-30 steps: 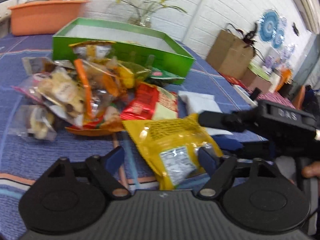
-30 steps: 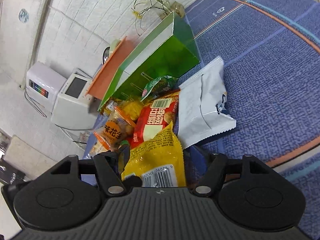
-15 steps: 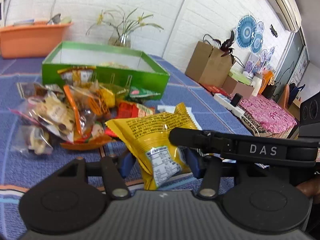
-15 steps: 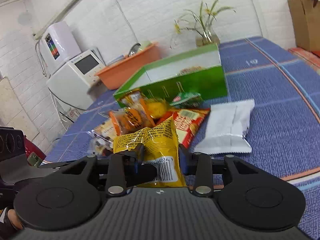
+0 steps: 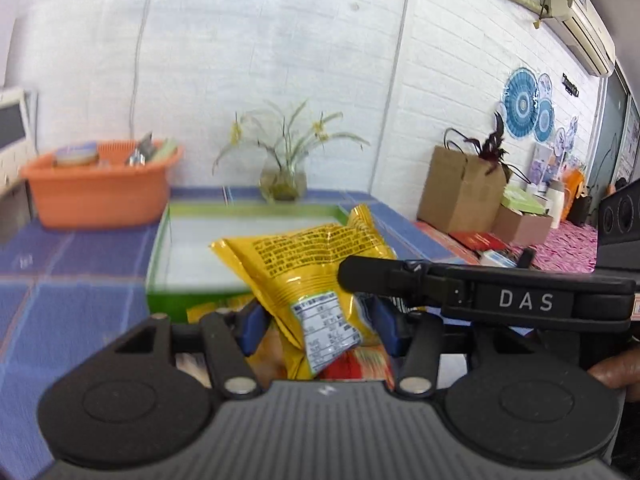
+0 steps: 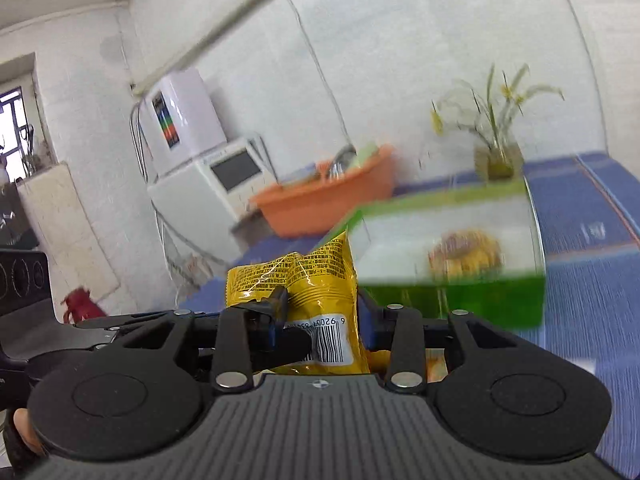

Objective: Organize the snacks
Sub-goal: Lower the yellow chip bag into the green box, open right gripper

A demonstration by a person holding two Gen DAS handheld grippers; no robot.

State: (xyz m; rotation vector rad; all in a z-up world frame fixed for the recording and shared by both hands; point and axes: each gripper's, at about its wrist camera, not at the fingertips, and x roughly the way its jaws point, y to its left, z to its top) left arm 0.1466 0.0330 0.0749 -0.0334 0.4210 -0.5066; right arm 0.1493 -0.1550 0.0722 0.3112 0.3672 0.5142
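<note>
A yellow snack bag [image 5: 308, 264] is held up in the air between both grippers. My left gripper [image 5: 316, 326] is shut on its lower part, and my right gripper [image 6: 320, 330] is shut on the same yellow bag [image 6: 320, 284] from the other side. The right gripper's black body [image 5: 500, 296] crosses the left wrist view just right of the bag. Behind the bag stands the green box [image 5: 160, 248] with a white inside; in the right wrist view the green box [image 6: 480, 304] holds one yellowish snack [image 6: 464, 254]. Other snacks [image 5: 360, 364] show blurred below the bag.
An orange basin [image 5: 100, 192] stands at the back left of the blue tablecloth [image 5: 72, 288]. A glass vase of grasses [image 5: 282, 182] stands behind the box. Brown cardboard boxes [image 5: 460, 192] sit off the table to the right. A white appliance [image 6: 224, 184] stands left of the table.
Both grippers have lifted the yellow bag off the snack pile and carried it toward the green box. The pile has dropped below the view.
</note>
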